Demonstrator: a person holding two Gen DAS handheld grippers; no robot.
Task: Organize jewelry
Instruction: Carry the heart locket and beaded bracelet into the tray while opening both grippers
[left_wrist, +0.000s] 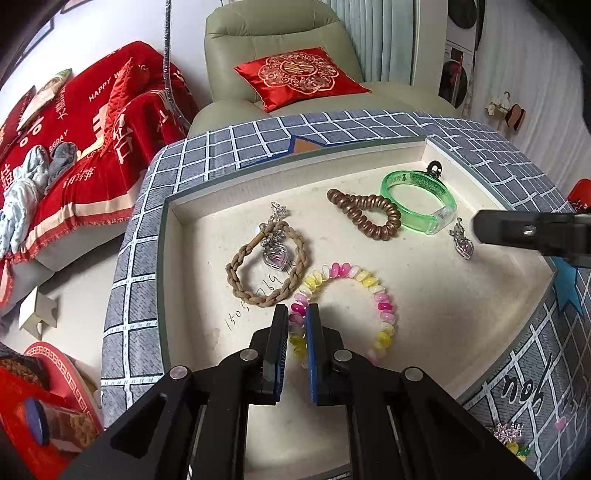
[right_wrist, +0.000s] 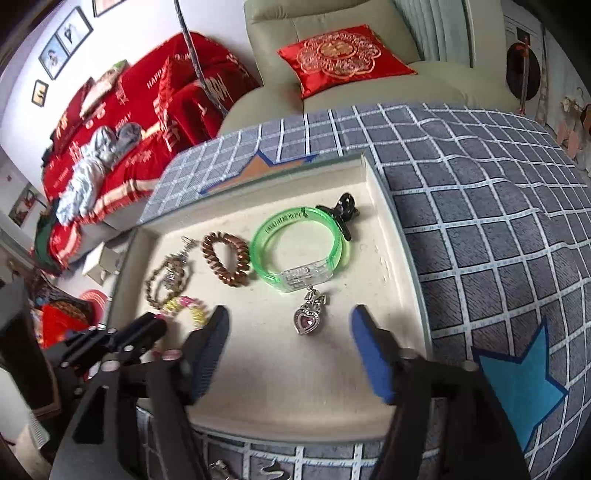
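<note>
A cream tray (left_wrist: 480, 317) holds the jewelry. My left gripper (left_wrist: 297, 312) is shut on the near-left side of the pink and yellow bead bracelet (left_wrist: 384, 306), which lies on the tray. A braided tan bracelet (left_wrist: 240, 273) has a heart pendant (left_wrist: 275, 256) lying on it. A brown coil hair tie (left_wrist: 369, 218), a green bangle (left_wrist: 421, 199) and a black clip (left_wrist: 434, 169) lie at the back. My right gripper (right_wrist: 290, 323) is open, its fingers on either side of a second heart pendant (right_wrist: 308, 319) in front of the green bangle (right_wrist: 295, 243).
The tray sits on a grey checked cloth (left_wrist: 258, 136) with blue star patches (right_wrist: 517, 384). A green armchair with a red cushion (left_wrist: 299, 75) stands behind. A red-covered sofa (left_wrist: 85, 140) is at the left. Small trinkets (left_wrist: 511, 437) lie on the cloth at the front right.
</note>
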